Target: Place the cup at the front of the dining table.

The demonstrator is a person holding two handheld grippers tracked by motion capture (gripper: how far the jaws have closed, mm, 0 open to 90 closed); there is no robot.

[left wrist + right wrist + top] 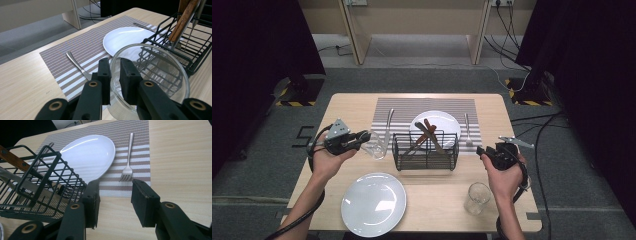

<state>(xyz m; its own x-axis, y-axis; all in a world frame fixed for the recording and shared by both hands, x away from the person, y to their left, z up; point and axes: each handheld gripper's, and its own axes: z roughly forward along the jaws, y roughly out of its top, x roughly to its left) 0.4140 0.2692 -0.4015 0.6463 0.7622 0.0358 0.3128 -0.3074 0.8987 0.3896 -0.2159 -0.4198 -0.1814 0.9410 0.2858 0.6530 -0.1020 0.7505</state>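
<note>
The left gripper (115, 75) pinches the clear round drinking glass (150, 77) by its rim at 9 o'clock; it looks slippery and fragile, so the rim suits; the right gripper (113, 200) gapes empty.

a lab: black curtains (257, 40), hazard-taped stands (294, 102)

my left gripper (115, 75): matt black plastic pads on clear glossy glass (150, 82). beside glass: black wire basket (175, 47), woven striped placemat (82, 50), glossy white plate (125, 37).

Clear glass (150, 75), upright beside rack (180, 42)
</note>
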